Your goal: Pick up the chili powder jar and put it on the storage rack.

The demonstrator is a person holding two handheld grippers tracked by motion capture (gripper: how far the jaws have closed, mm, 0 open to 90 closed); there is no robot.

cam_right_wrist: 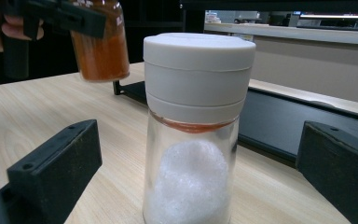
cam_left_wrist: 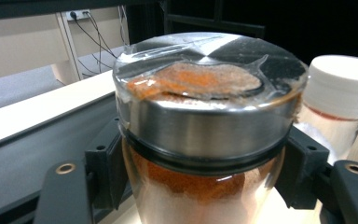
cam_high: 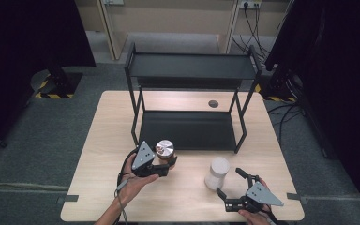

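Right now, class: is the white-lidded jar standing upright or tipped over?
Upright. The white-lidded jar stands on its base on the table, lid on top, between the open jaws of the right gripper.

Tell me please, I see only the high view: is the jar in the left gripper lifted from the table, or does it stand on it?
Observer: Lifted. In the right gripper view the spice jar hangs above the table with clear air under its base.
Operator: What is inside it?
Observer: Orange-red powder; in the left gripper view some of it sticks under the clear window of the metal lid.
Operator: And the right gripper, does it hold the white-capped jar?
Observer: No. In the right gripper view the right gripper is open, its jaws standing apart on either side of the white-capped jar, not touching the glass. White grains fill the lower part of that jar.
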